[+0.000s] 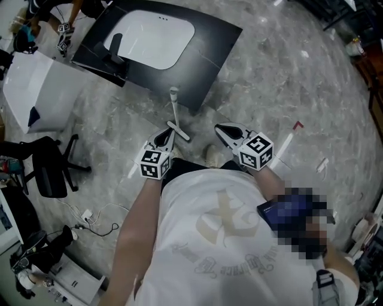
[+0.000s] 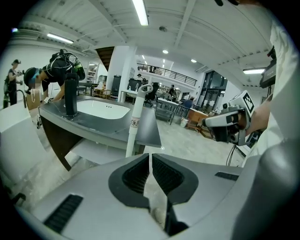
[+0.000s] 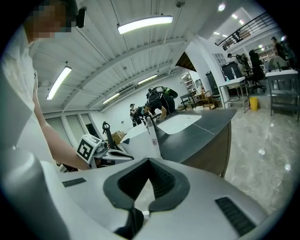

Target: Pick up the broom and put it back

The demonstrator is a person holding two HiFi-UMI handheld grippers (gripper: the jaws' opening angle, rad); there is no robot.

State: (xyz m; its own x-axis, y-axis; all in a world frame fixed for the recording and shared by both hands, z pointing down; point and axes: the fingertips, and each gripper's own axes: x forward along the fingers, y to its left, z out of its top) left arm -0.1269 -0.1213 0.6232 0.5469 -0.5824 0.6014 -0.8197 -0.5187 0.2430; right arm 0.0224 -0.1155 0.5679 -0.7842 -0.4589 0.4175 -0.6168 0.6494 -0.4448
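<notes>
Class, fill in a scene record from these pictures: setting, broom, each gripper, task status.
Setting: marbled floor, dark counter with white sink
Broom: white handle, standing by the counter's edge, not held
Left gripper: fingers shut, empty, handle just ahead of them
Right gripper: fingers shut, empty
Task status: broom not yet picked up

Broom: in the head view its foot sits just beside the left gripper and is too small to make out. In both gripper views the lower handle is hidden behind the gripper's own body. Whether the fingers touch it cannot be confirmed. Handle label: print too small to read. Person's torso: covers the floor directly below. Worker beyond the far left corner of the worktop: cut off by the picture's edge.
</notes>
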